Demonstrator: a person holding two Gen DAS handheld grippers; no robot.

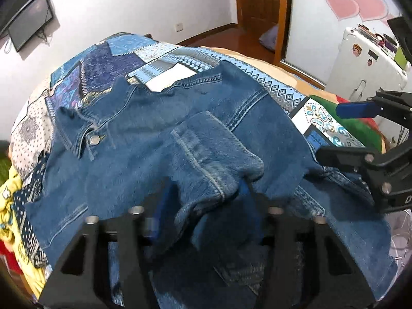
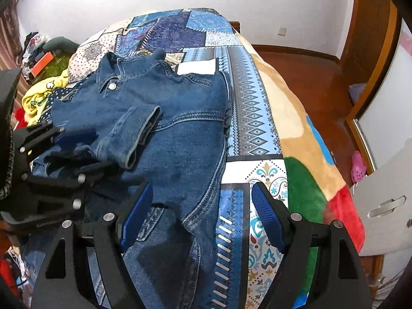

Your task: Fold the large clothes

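- The denim jacket (image 2: 164,118) lies collar-up on the bed (image 2: 257,118), spread over the patchwork quilt; one sleeve (image 2: 128,139) is already folded across the chest.
- The left gripper (image 1: 203,203) seems clamped on that sleeve's cuff (motion blur hides the pads, so this is a judgement); cloth bunches between its fingers.
- The right gripper (image 2: 200,213) hovers with jaws apart over the jacket's lower edge, holding nothing.
- The fold looks early: one sleeve in; the other sleeve, the side panels and the final halving are left.
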